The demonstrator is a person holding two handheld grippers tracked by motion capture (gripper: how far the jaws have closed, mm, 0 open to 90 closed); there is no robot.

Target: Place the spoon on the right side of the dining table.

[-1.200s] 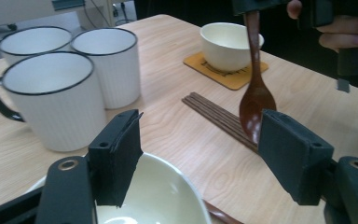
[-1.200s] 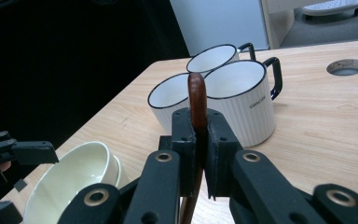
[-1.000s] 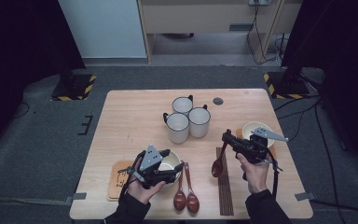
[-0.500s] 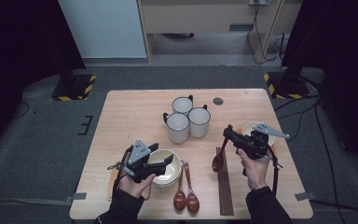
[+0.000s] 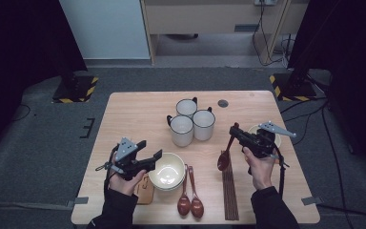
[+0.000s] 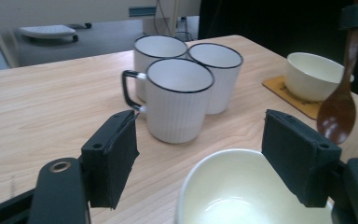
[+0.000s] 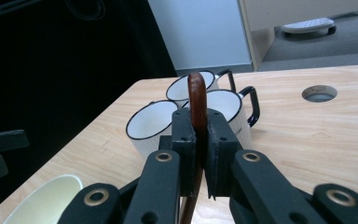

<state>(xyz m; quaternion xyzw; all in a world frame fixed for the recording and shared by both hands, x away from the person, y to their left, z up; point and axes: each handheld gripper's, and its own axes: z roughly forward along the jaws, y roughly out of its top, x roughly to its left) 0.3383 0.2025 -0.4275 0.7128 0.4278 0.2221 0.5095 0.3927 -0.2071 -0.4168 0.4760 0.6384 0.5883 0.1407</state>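
Observation:
My left gripper (image 5: 151,149) is open at the left rim of a cream bowl (image 5: 169,172), its jaws wide apart with nothing between them. In the left gripper view the left gripper (image 6: 205,156) has that bowl (image 6: 242,196) just below and ahead of its jaws. My right gripper (image 5: 234,130) is shut on the handle of a brown wooden spoon (image 5: 223,161), which hangs down above the table. The right gripper view shows the spoon handle (image 7: 196,105) clamped upright in the right gripper (image 7: 199,140). The hanging spoon (image 6: 338,112) also appears at the far right of the left gripper view.
Three white mugs (image 5: 192,121) cluster at the table's middle. A second cream bowl (image 6: 313,74) sits on a coaster at the right. Two brown spoons (image 5: 189,202) and dark chopsticks (image 5: 229,191) lie near the front edge. A coaster (image 5: 144,187) lies left of the near bowl.
My left gripper has drawn back to the left off the cream bowl and stands open beside it. The right gripper with the spoon has barely moved.

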